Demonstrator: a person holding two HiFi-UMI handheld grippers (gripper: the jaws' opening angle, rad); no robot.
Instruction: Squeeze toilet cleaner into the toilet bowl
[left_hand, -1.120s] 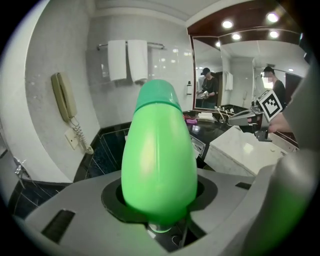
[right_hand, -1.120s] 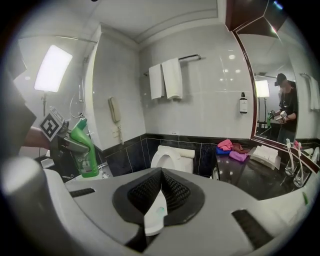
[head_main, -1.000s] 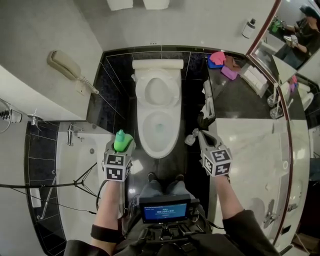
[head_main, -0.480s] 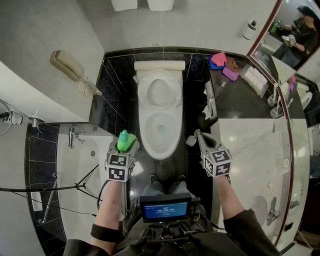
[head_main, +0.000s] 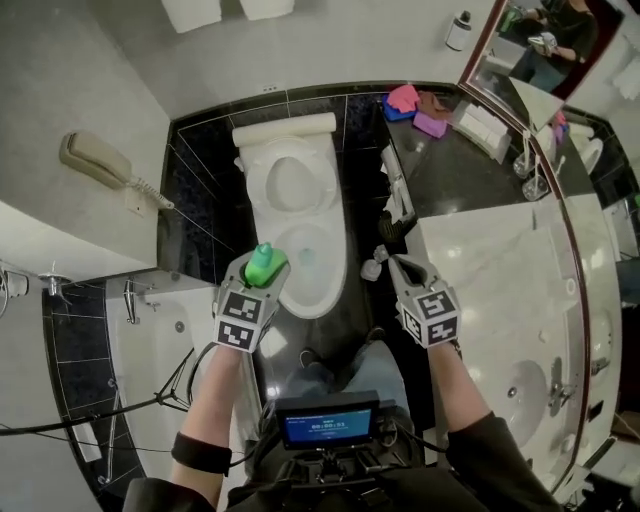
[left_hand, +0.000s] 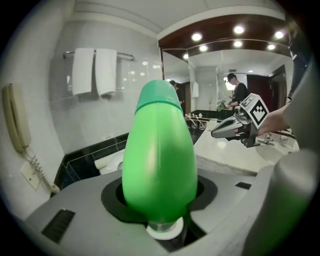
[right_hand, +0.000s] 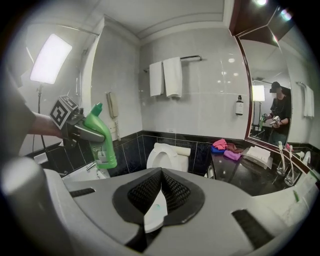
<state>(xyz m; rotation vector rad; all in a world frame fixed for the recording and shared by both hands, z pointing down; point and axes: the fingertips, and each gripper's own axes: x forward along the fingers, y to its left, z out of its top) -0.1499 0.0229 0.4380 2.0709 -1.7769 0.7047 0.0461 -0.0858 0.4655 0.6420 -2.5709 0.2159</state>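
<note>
While the bottle (head_main: 263, 264) is gripped by the left tool (head_main: 260, 282), a white piece (head_main: 372, 269) by the right tool (head_main: 390, 264), the spout should be aimed into the toilet bowl (head_main: 338, 262)

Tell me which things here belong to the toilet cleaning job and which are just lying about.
For the job: green cleaner bottle, toilet bowl.
Lying about: wall phone, pink cloth, hanging towels, soap dispenser.

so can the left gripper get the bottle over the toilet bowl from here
Probably yes: the left gripper holds the bottle right beside the toilet bowl rim, the lid is up, and nothing stands between them.
</note>
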